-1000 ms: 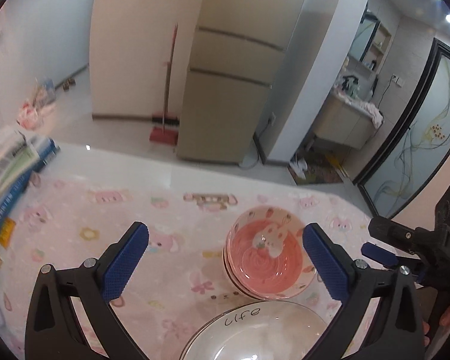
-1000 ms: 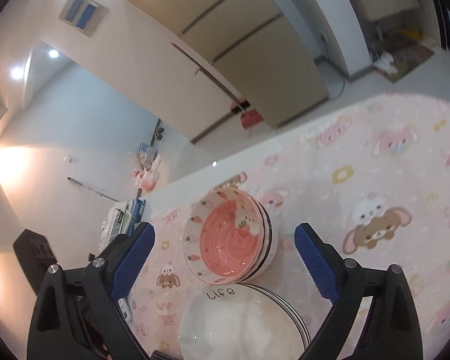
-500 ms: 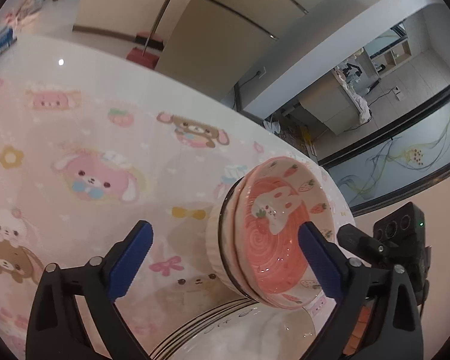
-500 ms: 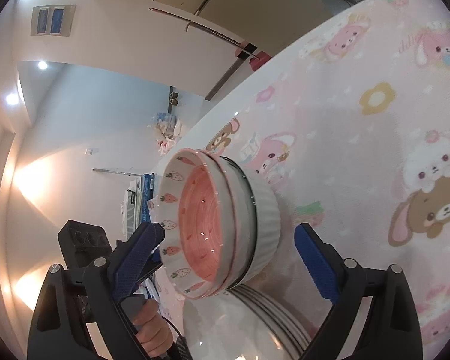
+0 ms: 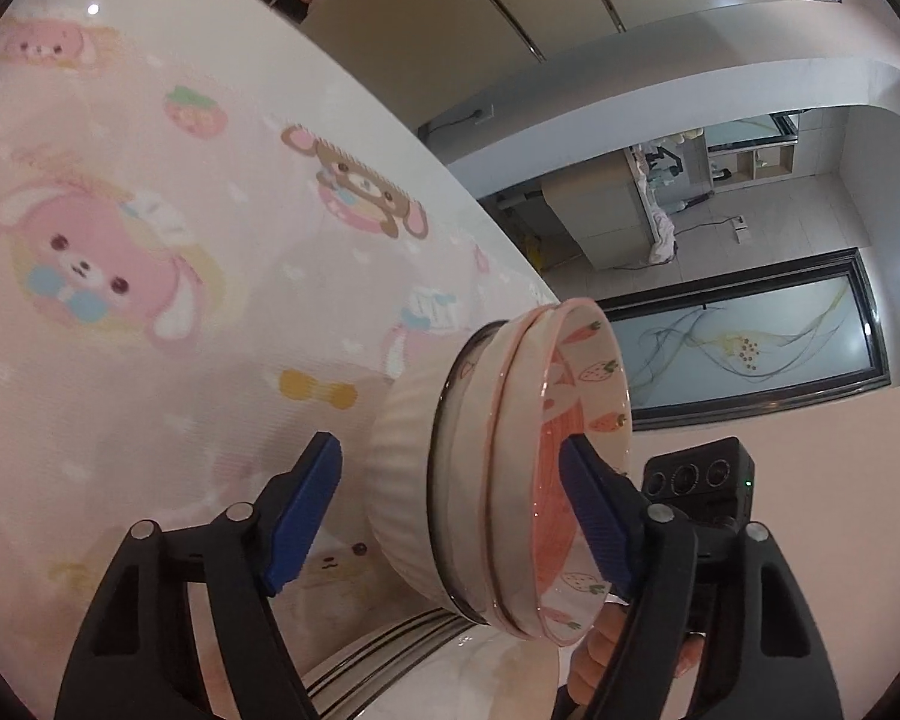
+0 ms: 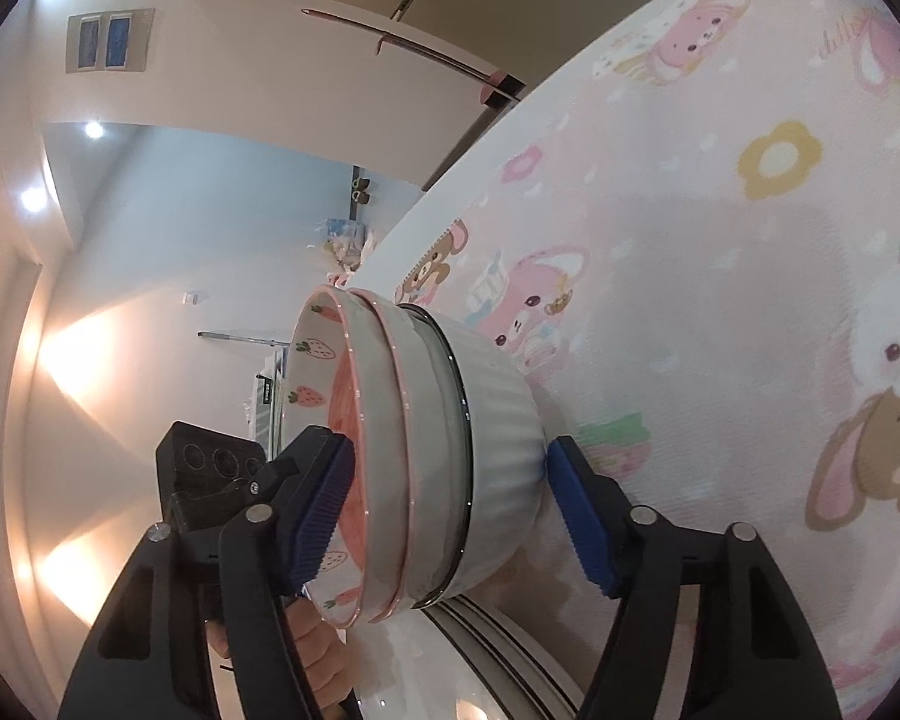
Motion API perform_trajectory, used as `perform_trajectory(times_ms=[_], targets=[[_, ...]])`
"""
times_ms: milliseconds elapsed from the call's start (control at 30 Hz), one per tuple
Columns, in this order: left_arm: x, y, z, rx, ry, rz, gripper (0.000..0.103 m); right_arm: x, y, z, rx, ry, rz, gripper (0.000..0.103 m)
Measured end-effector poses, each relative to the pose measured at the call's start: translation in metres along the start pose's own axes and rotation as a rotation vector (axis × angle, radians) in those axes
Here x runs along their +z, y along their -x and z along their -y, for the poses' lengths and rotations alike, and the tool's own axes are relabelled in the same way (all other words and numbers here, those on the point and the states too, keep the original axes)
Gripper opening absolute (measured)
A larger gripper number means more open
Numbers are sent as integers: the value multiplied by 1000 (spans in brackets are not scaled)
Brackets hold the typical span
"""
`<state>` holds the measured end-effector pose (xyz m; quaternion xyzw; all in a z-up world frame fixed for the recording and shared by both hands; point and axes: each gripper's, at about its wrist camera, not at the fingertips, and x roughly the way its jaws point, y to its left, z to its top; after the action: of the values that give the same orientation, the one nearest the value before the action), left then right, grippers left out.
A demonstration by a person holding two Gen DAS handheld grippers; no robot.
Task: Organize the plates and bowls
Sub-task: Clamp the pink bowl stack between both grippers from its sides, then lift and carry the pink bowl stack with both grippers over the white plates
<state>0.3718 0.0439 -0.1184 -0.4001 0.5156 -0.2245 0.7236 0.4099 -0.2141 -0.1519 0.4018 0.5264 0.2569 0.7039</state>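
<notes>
A stack of bowls point(image 5: 486, 480) stands on the pink cartoon tablecloth: a ribbed white bowl at the bottom, pink strawberry-print bowls nested in it. My left gripper point(image 5: 450, 516) is open and straddles the stack, one blue pad by the ribbed wall, the other inside the top pink bowl. My right gripper point(image 6: 450, 516) is open and straddles the same stack point(image 6: 444, 462) from the opposite side. A stack of white plates point(image 5: 402, 660) lies just in front of the bowls, also in the right wrist view point(image 6: 480, 660).
The tablecloth point(image 5: 120, 240) stretches far beyond the bowls. The table's far edge point(image 5: 426, 138) meets the floor, with a fridge behind. Each gripper shows in the other's view, with a hand on it point(image 6: 318, 648).
Both grippers have tilted and moved in close around the bowl stack, from hovering above it to straddling its sides. Their jaws have narrowed somewhat.
</notes>
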Motion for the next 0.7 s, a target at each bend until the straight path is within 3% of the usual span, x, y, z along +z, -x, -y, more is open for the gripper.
perform_trajectory(times_ms=[300, 700], targets=[[-1, -10, -13, -35, 82, -45, 49, 2, -6, 11, 13, -49, 4, 56], [-6, -6, -3, 69, 32, -34, 39, -5, -4, -8, -103, 49, 24, 47]])
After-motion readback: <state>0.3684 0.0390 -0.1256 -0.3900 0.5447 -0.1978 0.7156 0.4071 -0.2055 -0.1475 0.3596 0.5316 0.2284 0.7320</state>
